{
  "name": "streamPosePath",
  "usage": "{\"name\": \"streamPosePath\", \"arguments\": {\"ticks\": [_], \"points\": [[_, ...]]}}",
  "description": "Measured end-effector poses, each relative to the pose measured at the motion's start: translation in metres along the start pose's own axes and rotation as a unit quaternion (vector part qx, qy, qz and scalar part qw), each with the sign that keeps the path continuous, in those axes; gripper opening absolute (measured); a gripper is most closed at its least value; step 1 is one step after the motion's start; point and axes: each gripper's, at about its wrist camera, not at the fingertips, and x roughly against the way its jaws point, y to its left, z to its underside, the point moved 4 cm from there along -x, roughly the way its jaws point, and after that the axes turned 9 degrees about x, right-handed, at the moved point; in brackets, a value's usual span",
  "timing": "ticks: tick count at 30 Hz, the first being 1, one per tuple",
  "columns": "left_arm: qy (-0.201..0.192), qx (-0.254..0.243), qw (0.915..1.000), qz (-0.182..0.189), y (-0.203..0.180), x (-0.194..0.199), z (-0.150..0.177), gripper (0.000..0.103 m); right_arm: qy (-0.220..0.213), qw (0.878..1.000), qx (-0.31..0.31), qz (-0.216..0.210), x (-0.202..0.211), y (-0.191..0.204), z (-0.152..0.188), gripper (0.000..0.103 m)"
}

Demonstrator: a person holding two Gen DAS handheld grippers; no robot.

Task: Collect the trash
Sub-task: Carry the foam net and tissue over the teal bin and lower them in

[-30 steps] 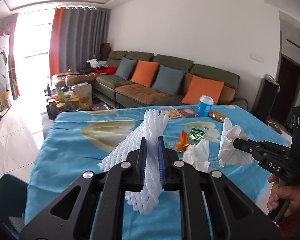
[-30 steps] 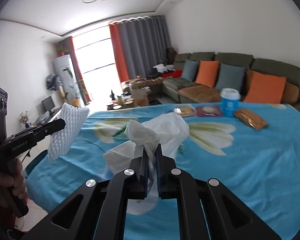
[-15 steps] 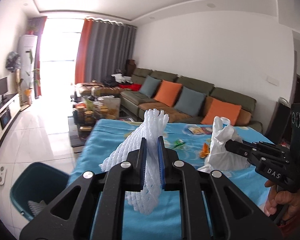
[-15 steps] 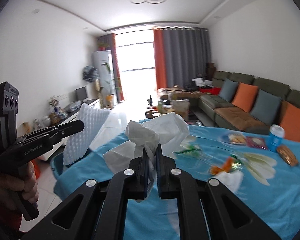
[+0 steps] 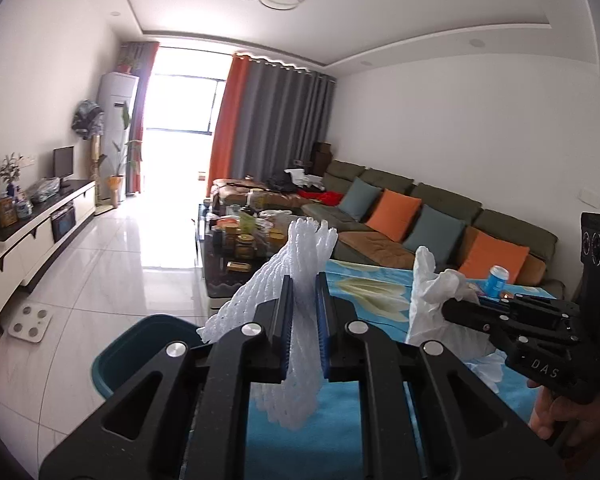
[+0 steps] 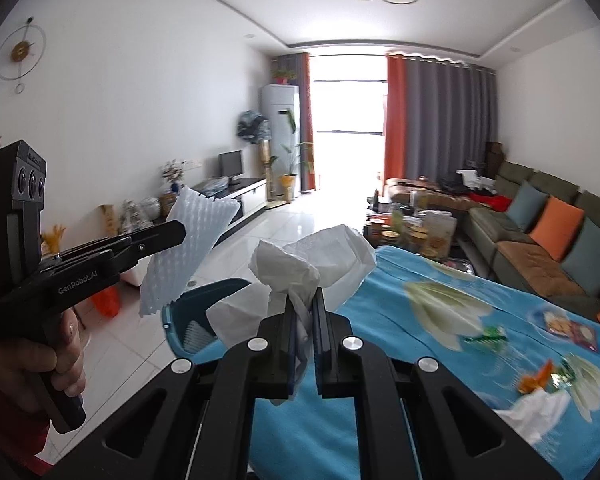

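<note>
- Left wrist view: left gripper (image 5: 303, 320) closed tight on a white foam fruit net (image 5: 300, 280); net sticks up above the blue pads and hangs out below them, bunched to the left side too.
- Teal trash bin (image 5: 140, 348) on the floor, just left of the table (image 5: 364, 284) edge, below-left of the net. Gripper w/ net sits over the table's near corner, beside the bin, not over it as far as I can tell.
- Right gripper (image 5: 446, 308) seen from the side, right of the net, clamped on a crumpled white tissue (image 5: 428, 296); person's hand (image 5: 548, 412) under its grip.
- Blue can (image 5: 496, 280) far side of the table, behind the tissue; sofa w/ orange + grey-blue cushions beyond.
- Right wrist view: right gripper (image 6: 304, 320) fingers nearly together, pinching the tissue (image 6: 320, 256); paper fans out above the pads, one flap drooping left toward the bin (image 6: 204, 304).
- Bin left of the table (image 6: 400, 320) corner; something white ribbed lying inside it.
- Left gripper (image 6: 180, 232) up left of the bin, net (image 6: 188, 248) hanging from its tip, above the bin's left rim; hand (image 6: 40, 364) on the handle.
- More trash on the table, well right of the bin: green wrapper (image 6: 488, 334), orange wrapper (image 6: 534, 378), another white tissue (image 6: 536, 408) near the table's near edge. Blurry.
</note>
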Motion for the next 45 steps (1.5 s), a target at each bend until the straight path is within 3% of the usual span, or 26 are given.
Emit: {"name": "streamPosePath", "arguments": {"ticks": [9, 19, 31, 45], "points": [[-0.006, 0.013, 0.9990, -0.043, 0.048, 0.020, -0.010, 0.011, 0.013, 0.998, 0.013, -0.058, -0.045, 0.023, -0.017, 0.006], [0.024, 0.035, 0.9954, -0.086, 0.099, -0.005, -0.005, 0.011, 0.060, 0.992, 0.013, -0.107, -0.112, 0.037, -0.017, 0.006], [0.078, 0.072, 0.9866, -0.124, 0.147, -0.080, 0.015, 0.011, 0.108, 0.983, 0.007, -0.146, -0.176, 0.050, -0.014, 0.006], [0.137, 0.115, 0.9725, -0.149, 0.190, -0.162, 0.058, 0.011, 0.179, 0.970, 0.028, -0.164, -0.242, 0.072, -0.007, 0.007]]}}
